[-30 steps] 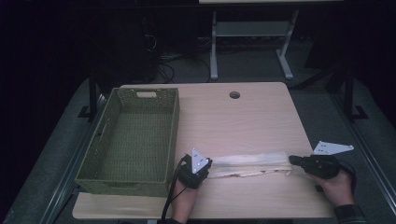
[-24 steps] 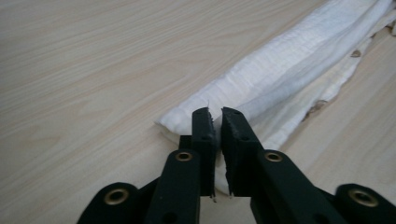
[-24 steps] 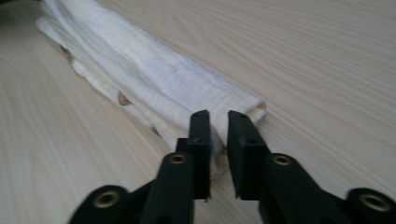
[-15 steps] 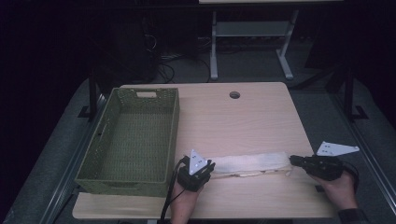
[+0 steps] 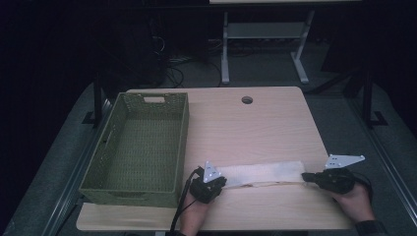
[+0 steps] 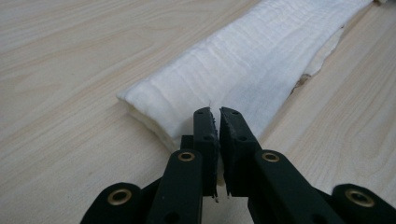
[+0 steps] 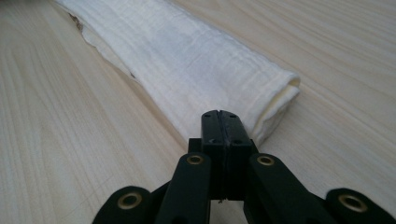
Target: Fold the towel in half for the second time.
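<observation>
A long folded white cloth (image 5: 265,173) lies across the front of the wooden table (image 5: 255,128). My left gripper (image 5: 223,181) is at its left end. In the left gripper view the jaws (image 6: 215,112) have just been closing and stand nearly together, pinching the near edge of the cloth (image 6: 243,70). My right gripper (image 5: 304,175) is at the right end. Its jaws (image 7: 219,113) have also just been closing and are pressed tight on the near corner of the cloth (image 7: 187,56). A loose lower layer shows along the cloth's front edge.
A green woven basket (image 5: 184,142) with nothing in it stands on the left part of the table, close to my left hand. A round cable hole (image 5: 247,100) sits near the far edge. Beyond the table a metal frame (image 5: 226,54) stands on the dark floor.
My left gripper has sunk slightly toward the table's front at the cloth's left end. The right gripper and the cloth have stayed in place.
</observation>
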Motion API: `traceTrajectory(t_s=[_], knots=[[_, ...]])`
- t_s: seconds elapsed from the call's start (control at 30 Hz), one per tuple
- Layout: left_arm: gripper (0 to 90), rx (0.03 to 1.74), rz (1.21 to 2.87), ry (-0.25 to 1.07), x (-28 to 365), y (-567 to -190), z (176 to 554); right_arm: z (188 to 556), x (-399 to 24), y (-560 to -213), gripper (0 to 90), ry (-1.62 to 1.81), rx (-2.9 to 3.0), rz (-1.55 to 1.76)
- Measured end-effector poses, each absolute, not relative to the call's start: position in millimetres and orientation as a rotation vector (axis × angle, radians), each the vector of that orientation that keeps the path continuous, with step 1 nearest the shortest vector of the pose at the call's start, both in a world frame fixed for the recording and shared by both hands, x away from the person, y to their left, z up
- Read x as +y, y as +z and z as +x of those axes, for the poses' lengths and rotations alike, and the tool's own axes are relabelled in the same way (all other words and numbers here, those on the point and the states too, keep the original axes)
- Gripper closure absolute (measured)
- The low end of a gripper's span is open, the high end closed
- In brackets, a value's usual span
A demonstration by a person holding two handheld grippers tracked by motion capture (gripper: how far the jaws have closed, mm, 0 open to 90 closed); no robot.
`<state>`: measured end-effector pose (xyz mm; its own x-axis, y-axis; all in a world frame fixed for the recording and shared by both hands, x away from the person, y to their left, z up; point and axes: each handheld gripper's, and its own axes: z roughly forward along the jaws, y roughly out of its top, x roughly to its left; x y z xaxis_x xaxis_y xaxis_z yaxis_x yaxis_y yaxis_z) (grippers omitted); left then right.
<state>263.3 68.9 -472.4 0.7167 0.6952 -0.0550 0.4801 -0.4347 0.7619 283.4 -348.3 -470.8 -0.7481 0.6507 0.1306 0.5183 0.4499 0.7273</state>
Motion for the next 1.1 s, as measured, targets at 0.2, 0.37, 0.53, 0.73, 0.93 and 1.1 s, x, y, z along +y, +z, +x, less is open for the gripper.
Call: traceTrajectory(t_s=[0.2, 0.37, 0.53, 0.73, 0.93, 1.1], knots=[[75.9, 0.870, 2.157, 0.334, 64, -462, 268, 285, -346, -469, 89.3, 1.165, 2.525, 1.007], [59.5, 0.809, 2.183, 0.240, 58, -451, 275, 285, -344, -462, 89.3, 1.189, 2.497, 1.010], [45.5, 0.788, 2.211, 0.187, 59, -445, 281, 288, -339, -460, 89.3, 1.174, 2.505, 1.009], [37.1, 0.793, 2.204, 0.176, 62, -447, 287, 294, -332, -465, 89.4, 1.125, 2.522, 1.050], [35.3, 0.781, 2.183, 0.213, 65, -448, 285, 303, -325, -468, 89.6, 1.065, 2.521, 1.060], [34.1, 0.759, 2.174, 0.235, 69, -445, 279, 312, -321, -468, 89.6, 1.035, 2.508, 1.085]])
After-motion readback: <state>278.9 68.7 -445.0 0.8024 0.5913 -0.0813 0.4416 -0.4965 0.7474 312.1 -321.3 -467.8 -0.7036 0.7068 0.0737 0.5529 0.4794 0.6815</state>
